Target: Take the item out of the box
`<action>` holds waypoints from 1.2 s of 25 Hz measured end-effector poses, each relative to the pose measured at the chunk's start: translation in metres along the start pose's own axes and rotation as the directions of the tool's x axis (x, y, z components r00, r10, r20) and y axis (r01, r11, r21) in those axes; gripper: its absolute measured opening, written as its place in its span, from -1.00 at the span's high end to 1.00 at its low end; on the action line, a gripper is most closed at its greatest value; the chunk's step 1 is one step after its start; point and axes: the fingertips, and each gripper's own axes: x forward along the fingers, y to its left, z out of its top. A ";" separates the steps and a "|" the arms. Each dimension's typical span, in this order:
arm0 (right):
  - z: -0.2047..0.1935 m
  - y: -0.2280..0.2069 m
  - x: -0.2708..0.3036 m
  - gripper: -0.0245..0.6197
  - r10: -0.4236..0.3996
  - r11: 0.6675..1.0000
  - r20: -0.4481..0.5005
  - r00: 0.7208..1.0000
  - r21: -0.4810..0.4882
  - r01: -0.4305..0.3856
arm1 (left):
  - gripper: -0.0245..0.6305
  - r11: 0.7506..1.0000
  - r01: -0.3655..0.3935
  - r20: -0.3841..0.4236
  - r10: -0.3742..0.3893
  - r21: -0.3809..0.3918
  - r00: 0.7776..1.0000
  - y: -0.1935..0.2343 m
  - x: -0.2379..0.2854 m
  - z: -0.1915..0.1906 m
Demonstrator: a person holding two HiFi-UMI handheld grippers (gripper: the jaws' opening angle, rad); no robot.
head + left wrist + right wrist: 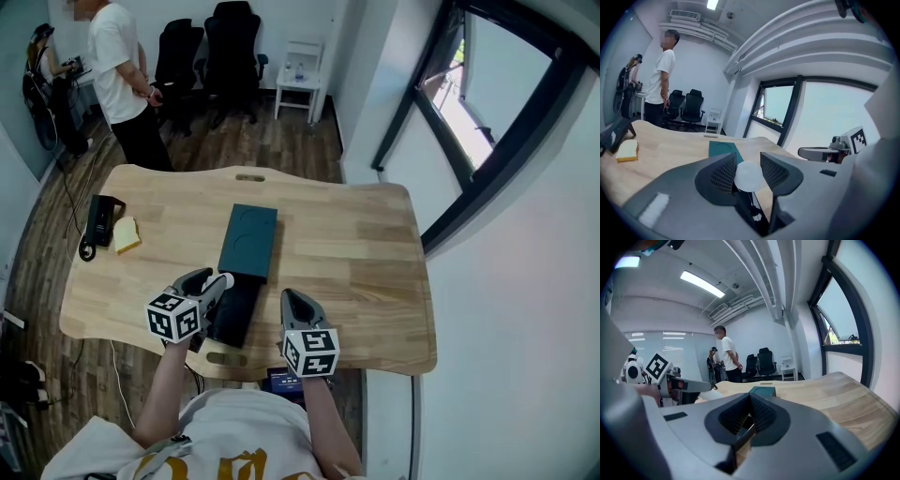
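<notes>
Hovering over the table's [375, 253] front edge, left tongs [748, 174] clamp a white disc [749, 178]; right tongs [750, 412] together.

The worktop [356, 234] was pale wood, smooth, with a fine grain and a soft sheen. The box lid [248, 241] looked like matt dark-teal card with faint circles pressed into its face. The black tray [234, 314] was matt too. The left tool [748, 164] and the right tool [750, 398] had matt grey plastic shells, and their pads [724, 174] were finely gridded. The white disc [749, 177] looked smooth and matt. The floor [281, 141] was dark wood planks.
</notes>
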 end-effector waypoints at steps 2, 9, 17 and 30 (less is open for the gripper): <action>0.004 -0.001 0.000 0.91 -0.015 1.000 0.013 1.000 -0.021 0.015 | 0.42 1.000 0.006 0.034 -0.007 0.008 0.999 -0.002 -0.005 0.007; 0.007 -0.002 0.000 0.91 -0.024 0.999 0.024 0.999 -0.047 0.025 | 0.42 1.000 0.017 0.053 -0.018 0.012 0.998 -0.004 -0.007 0.007; 0.005 -0.002 0.000 0.91 -0.045 0.997 0.019 0.999 -0.058 0.046 | 0.42 0.999 0.031 0.059 -0.032 0.017 0.998 -0.006 -0.008 0.007; 0.003 -0.009 -0.004 0.91 -0.057 0.997 0.023 0.998 -0.050 0.058 | 0.42 0.999 0.015 0.066 -0.017 0.036 0.998 -0.007 -0.005 0.008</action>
